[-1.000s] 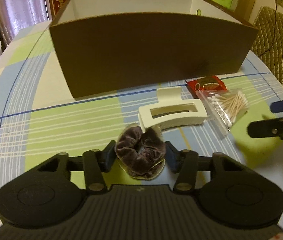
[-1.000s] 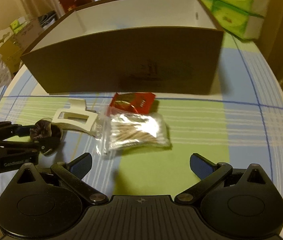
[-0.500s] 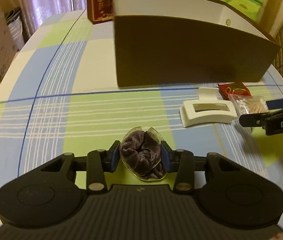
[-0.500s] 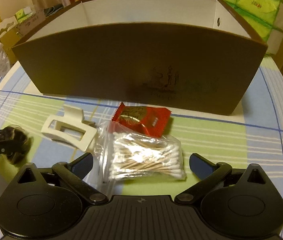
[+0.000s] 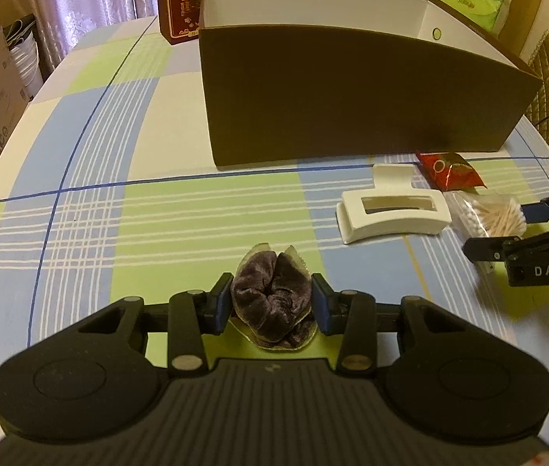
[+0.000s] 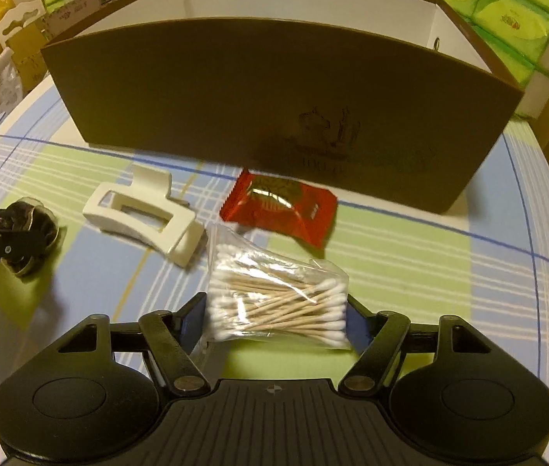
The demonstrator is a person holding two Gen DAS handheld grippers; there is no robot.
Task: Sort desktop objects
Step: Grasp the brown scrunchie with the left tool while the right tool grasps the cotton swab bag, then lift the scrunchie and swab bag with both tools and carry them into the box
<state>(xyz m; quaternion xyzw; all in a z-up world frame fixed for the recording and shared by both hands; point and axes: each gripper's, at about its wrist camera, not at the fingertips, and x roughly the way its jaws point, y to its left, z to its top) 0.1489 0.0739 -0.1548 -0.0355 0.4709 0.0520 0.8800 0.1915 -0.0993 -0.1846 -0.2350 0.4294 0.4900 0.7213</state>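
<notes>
Left tool (image 5: pixel 272 305) clamps a brown velvet scrunchie (image 5: pixel 270 303). Right tool (image 6: pixel 276 320) straddles a cotton swab bag (image 6: pixel 276 303), fingers at its sides; grip unclear. Just beyond: white hair claw clip (image 6: pixel 142 215), red snack packet (image 6: pixel 280 207), then brown storage box (image 6: pixel 274 105) on the plaid table (image 6: pixel 429 264).

The scrunchie (image 5: pixel 272 303) looked like soft, matt velvet, the hair clip (image 5: pixel 391 217) smooth, satin plastic, the snack packet (image 6: pixel 280 206) glossy foil, the cotton swabs (image 6: pixel 278 306) wooden-stemmed in a clear shiny bag, and the box (image 6: pixel 274 108) matt cardboard.
</notes>
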